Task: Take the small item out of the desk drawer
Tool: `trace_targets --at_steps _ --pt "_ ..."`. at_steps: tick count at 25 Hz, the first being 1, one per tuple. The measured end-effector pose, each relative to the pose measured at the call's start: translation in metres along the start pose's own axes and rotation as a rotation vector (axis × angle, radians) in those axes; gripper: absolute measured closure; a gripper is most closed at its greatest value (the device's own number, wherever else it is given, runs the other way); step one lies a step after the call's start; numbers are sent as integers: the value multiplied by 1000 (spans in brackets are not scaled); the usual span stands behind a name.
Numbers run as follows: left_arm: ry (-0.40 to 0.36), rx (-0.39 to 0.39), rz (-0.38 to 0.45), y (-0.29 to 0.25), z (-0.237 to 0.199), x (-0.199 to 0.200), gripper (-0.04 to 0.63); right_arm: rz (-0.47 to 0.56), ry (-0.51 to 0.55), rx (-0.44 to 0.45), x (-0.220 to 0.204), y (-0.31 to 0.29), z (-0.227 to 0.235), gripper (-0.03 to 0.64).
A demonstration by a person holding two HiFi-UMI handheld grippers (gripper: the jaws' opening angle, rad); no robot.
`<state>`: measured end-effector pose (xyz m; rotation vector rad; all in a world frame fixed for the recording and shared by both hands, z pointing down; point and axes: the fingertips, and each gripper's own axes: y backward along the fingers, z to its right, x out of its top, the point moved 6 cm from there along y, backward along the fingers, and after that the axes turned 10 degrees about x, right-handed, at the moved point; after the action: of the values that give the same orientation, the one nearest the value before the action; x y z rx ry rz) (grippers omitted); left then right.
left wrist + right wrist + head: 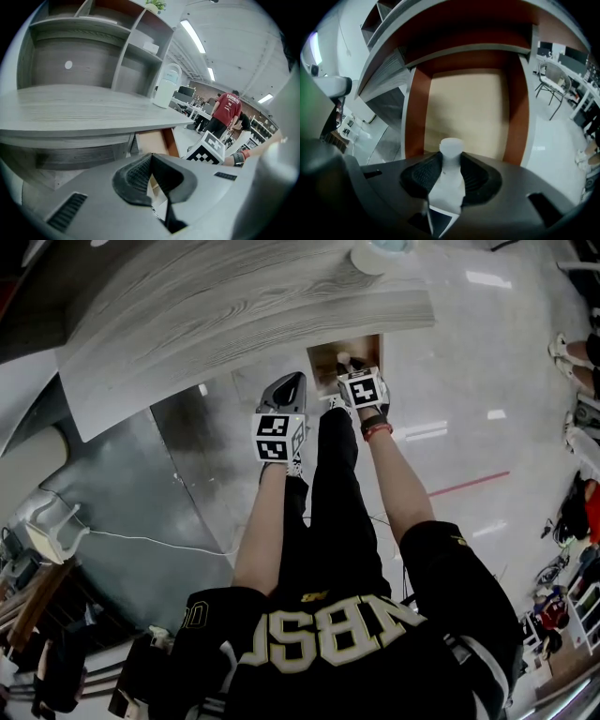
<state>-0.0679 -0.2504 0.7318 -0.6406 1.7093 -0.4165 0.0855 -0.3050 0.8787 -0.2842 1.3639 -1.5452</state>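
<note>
The desk drawer [323,360] stands pulled out under the grey wood-grain desk [234,306]. My right gripper [349,369] is over the drawer's front part, shut on a small white bottle-shaped item [343,359]. In the right gripper view the item [451,159] stands upright between the black pads, its round cap above them, and behind it lies the drawer's pale floor between brown walls [417,108]. My left gripper [286,390] hangs just left of the drawer, jaws together and empty. The left gripper view shows that gripper [151,163] shut below the desk edge [84,124].
A white round container [380,254] sits on the desk near its right end, also seen as a white jug [166,86]. Shelves [93,47] rise behind the desk. People [227,110] stand far off to the right. A chair [555,89] is right of the drawer.
</note>
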Motion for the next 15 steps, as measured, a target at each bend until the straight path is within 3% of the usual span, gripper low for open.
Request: trace_targets --at_steps 9,15 --pt "-46 -2 27 23 6 18 581 96 -6 -25 13 59 -17 489" --pt "-37 -5 52 59 5 25 581 159 -16 -46 10 98 -50 489"
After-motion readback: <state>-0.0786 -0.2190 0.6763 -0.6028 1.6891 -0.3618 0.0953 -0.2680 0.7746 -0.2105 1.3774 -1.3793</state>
